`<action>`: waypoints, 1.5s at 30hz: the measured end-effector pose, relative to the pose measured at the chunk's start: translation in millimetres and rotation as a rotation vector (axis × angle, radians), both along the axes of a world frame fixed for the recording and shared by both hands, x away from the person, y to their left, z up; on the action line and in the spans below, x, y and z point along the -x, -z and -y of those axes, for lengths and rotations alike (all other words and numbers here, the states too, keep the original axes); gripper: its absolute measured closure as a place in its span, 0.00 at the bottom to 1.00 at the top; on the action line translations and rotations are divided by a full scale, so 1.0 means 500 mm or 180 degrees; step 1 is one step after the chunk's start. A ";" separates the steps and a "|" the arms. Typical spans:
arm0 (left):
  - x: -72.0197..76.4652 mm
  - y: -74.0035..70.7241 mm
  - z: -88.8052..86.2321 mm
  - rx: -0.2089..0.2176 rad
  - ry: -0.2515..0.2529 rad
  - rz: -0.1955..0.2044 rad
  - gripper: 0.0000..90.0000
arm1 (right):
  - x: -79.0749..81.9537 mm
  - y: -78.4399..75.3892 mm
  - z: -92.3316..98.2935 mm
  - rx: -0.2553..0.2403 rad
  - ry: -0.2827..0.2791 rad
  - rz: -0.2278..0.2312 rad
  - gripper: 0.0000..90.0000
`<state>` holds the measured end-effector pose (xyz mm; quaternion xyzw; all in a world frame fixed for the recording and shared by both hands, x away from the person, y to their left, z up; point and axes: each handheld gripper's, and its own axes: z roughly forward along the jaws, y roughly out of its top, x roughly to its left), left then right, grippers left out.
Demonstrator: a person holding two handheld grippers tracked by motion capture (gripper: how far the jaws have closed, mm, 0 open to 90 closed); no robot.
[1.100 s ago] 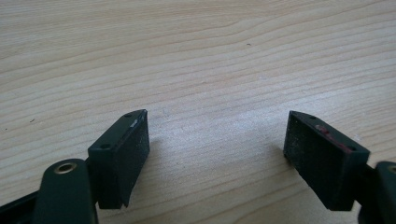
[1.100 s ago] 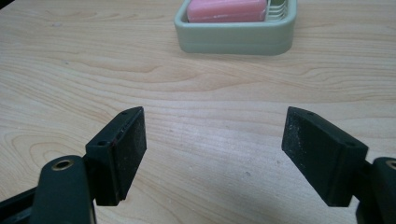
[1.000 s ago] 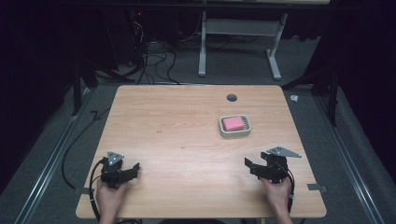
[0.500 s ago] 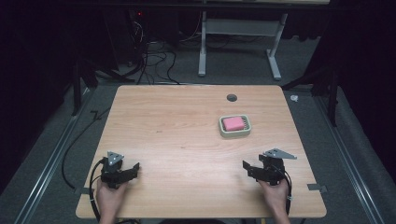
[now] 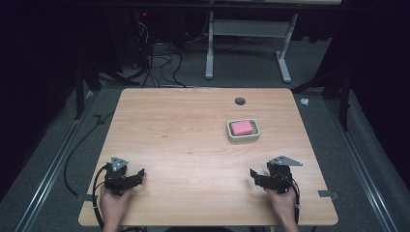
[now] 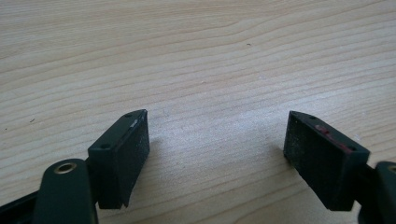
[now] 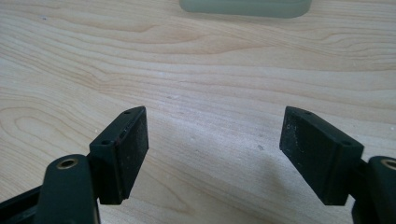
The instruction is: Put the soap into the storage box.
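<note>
A pink block (image 5: 241,127) lies in a pale green dish (image 5: 243,138) on the right half of the wooden table (image 5: 183,130). My left gripper (image 5: 139,175) rests near the front left corner, held by a hand. Its jaws are open over bare wood (image 6: 217,140). My right gripper (image 5: 255,177) sits near the front right corner, well short of the dish, and is open with nothing between its jaws (image 7: 214,135). The near wall of the dish (image 7: 245,5) shows at the top of the right gripper view.
A dark round hole (image 5: 240,101) sits in the table near its far edge. Beyond the table, cables (image 5: 154,58) trail on the floor and a white desk frame (image 5: 246,43) stands. Metal rails run along both sides of the table.
The right gripper has shifted slightly to the left and toward the near edge. The left gripper has stayed in place. Both stay open.
</note>
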<state>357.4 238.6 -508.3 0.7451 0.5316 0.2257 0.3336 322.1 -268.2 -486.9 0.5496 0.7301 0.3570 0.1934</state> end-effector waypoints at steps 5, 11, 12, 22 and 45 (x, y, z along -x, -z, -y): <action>0.000 0.000 0.000 0.0000 0.0000 0.0000 0.25 | -0.001 0.007 -0.004 0.0060 0.0004 -0.0023 0.28; 0.000 0.000 0.000 0.0000 0.0000 0.0000 0.25 | 0.000 0.015 -0.009 0.0172 0.0005 -0.0053 0.28; 0.000 0.000 0.000 0.0000 -0.0001 0.0000 0.25 | 0.000 0.016 -0.011 0.0187 0.0006 -0.0054 0.28; 0.000 0.000 0.000 0.0000 0.0000 0.0000 0.25 | -0.001 0.024 -0.020 0.0324 0.0014 -0.0075 0.28; 0.001 0.000 0.000 0.0001 0.0003 -0.0001 0.25 | 0.000 0.031 -0.024 0.0407 0.0009 0.0023 0.25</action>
